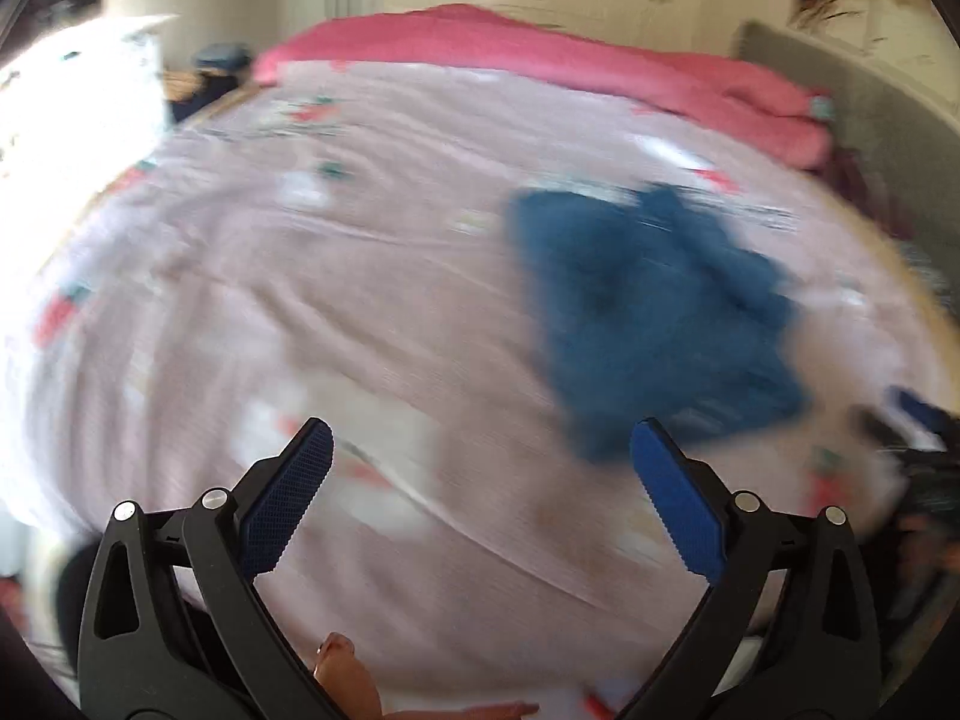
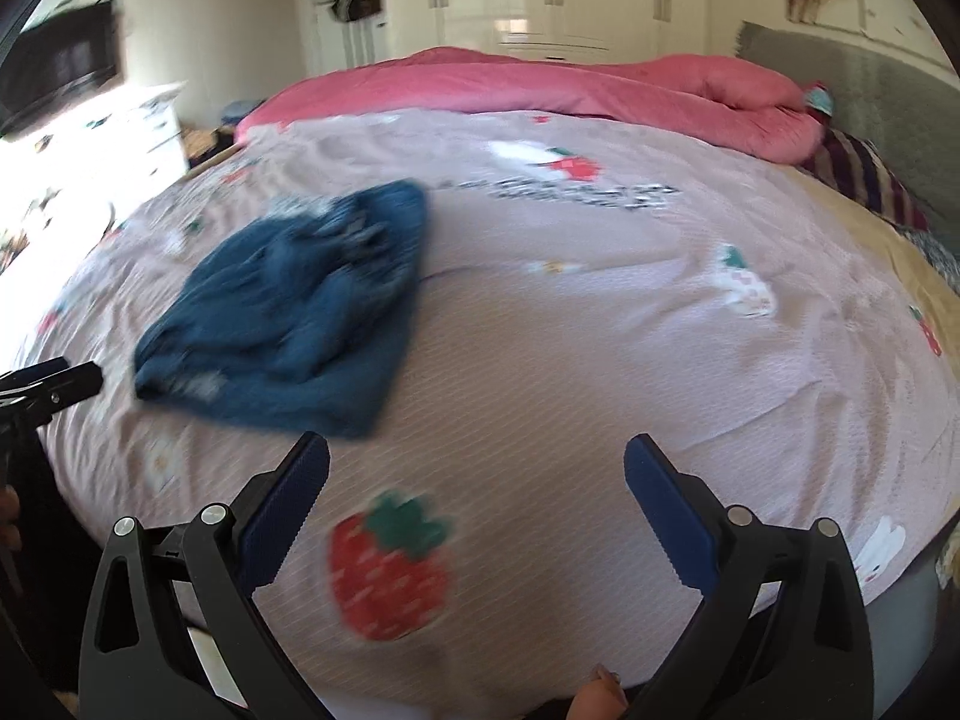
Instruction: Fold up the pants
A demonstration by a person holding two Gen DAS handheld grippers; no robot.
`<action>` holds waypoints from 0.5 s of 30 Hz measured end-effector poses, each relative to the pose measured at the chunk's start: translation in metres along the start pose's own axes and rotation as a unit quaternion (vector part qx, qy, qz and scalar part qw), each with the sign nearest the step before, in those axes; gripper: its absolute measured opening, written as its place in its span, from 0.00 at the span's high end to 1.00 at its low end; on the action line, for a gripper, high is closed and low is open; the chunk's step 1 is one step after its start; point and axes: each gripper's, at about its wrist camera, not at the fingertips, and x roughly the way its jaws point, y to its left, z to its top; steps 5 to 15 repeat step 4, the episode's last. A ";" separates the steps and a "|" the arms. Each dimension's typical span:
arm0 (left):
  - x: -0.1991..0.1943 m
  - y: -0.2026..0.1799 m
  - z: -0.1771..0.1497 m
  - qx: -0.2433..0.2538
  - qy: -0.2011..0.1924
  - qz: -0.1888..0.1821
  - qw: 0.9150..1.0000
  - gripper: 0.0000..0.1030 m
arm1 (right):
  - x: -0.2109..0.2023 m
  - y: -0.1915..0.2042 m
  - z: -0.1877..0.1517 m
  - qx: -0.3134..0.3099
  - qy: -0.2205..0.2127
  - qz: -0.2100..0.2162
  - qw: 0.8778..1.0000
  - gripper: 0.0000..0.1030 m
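Blue denim pants (image 1: 648, 312) lie in a crumpled heap on the pink bedspread (image 1: 360, 276), blurred by motion. In the right wrist view the pants (image 2: 288, 306) lie left of centre on the bedspread (image 2: 600, 330). My left gripper (image 1: 483, 444) is open above the sheet, short of the heap's near corner, with nothing between its fingers. My right gripper (image 2: 477, 459) is open too, to the right of the pants and near a strawberry print (image 2: 387, 570). The other gripper's tip (image 2: 54, 387) shows at the left edge.
A rolled pink duvet (image 2: 540, 84) lies along the far side of the bed. A grey headboard (image 2: 870, 90) stands at the right with a striped pillow (image 2: 864, 180) below it. A white dresser (image 2: 90, 138) is at the left, cupboards behind.
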 end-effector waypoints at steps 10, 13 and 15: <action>0.051 0.058 0.045 -0.002 0.018 0.081 0.997 0.09 | 0.024 -0.062 0.040 0.027 -0.007 -0.072 0.997 0.04; 0.051 0.058 0.045 -0.002 0.018 0.081 0.997 0.09 | 0.024 -0.062 0.040 0.027 -0.007 -0.072 0.997 0.04; 0.051 0.058 0.045 -0.002 0.018 0.081 0.997 0.09 | 0.024 -0.062 0.040 0.027 -0.007 -0.072 0.997 0.04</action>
